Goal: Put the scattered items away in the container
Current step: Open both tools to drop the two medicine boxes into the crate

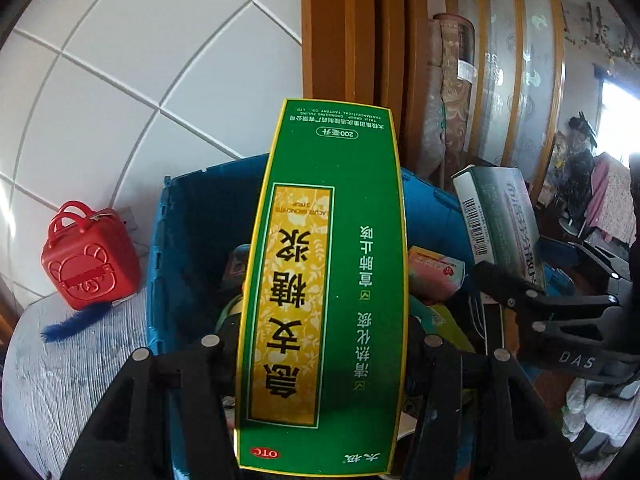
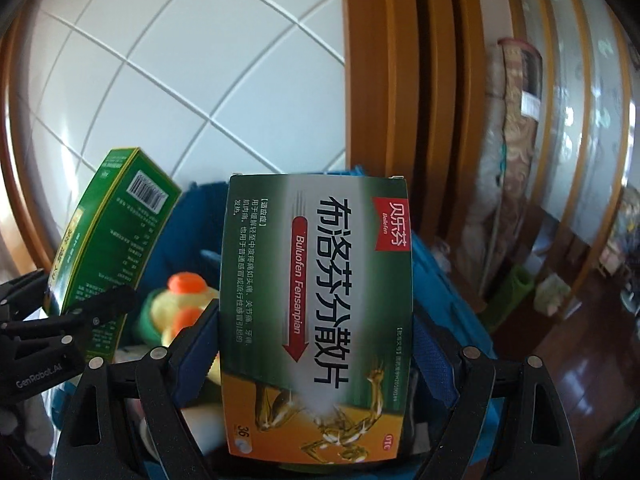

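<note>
My left gripper point(image 1: 320, 344) is shut on a tall green syrup box point(image 1: 324, 280) with a yellow label, held upright over the blue crate point(image 1: 192, 216). In the right wrist view that box point(image 2: 120, 232) shows at the left, with the left gripper point(image 2: 68, 292) around it. My right gripper point(image 2: 316, 328) is shut on a green and orange tablet box point(image 2: 320, 300), also above the blue crate point(image 2: 436, 272). From the left wrist view the tablet box point(image 1: 500, 216) and right gripper point(image 1: 552, 268) sit to the right. A yellow plush duck point(image 2: 180, 304) and a pink pack point(image 1: 434, 276) lie in the crate.
A red toy case point(image 1: 90, 256) and a blue furry strip point(image 1: 72, 324) lie on the pale cloth left of the crate. Behind stand a white tiled wall point(image 1: 140, 60) and a wooden door frame point(image 1: 348, 28). Rolled bedding point(image 2: 516, 140) leans at the right.
</note>
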Tool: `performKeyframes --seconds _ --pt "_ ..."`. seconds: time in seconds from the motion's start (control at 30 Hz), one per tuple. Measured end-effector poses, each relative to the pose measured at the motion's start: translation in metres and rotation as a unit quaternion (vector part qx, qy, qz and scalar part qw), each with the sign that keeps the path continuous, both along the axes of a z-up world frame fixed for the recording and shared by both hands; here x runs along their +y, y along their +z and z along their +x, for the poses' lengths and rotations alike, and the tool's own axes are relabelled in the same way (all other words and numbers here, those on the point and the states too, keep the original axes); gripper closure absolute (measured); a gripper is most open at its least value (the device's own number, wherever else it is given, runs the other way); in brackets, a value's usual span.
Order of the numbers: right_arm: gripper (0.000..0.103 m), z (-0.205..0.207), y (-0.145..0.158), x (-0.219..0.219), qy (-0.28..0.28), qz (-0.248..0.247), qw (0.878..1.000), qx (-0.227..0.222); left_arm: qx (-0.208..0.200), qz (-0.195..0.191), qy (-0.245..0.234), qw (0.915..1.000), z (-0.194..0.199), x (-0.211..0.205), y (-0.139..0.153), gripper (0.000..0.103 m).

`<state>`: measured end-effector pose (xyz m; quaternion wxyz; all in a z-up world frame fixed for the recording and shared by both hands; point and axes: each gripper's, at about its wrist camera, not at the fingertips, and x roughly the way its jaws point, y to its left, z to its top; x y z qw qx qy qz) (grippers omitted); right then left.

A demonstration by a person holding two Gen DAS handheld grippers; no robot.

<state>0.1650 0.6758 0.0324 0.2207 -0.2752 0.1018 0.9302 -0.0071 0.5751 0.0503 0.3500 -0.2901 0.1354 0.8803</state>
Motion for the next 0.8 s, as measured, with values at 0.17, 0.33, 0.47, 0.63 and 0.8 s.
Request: performKeyframes --seconds 0.17,0.33,0.47,0.63,0.8 --pt "0.015 0.000 -0.029 0.020 -0.003 -0.025 0.999 -0.028 0.008 -0.033 -0.001 0.9994 0.002 0.024 -0.013 0.045" --pt "0.015 0.001 -0.050 0.030 -0.004 -0.041 0.998 -0.042 0.016 -0.039 0.011 0.9990 0.006 0.018 -0.016 0.025" --pt "0.015 -0.001 -0.060 0.034 -0.003 -0.045 0.998 -0.047 0.016 -0.032 0.019 0.9992 0.006 0.012 -0.016 0.023" --pt "0.015 0.000 -0.061 0.041 -0.007 -0.046 0.998 -0.038 0.024 -0.021 0.034 0.9989 0.010 0.002 -0.010 0.023" --pt "0.005 0.009 -0.056 0.041 -0.010 -0.048 0.999 -0.023 0.042 -0.012 0.040 0.9983 0.019 -0.014 0.000 0.020"
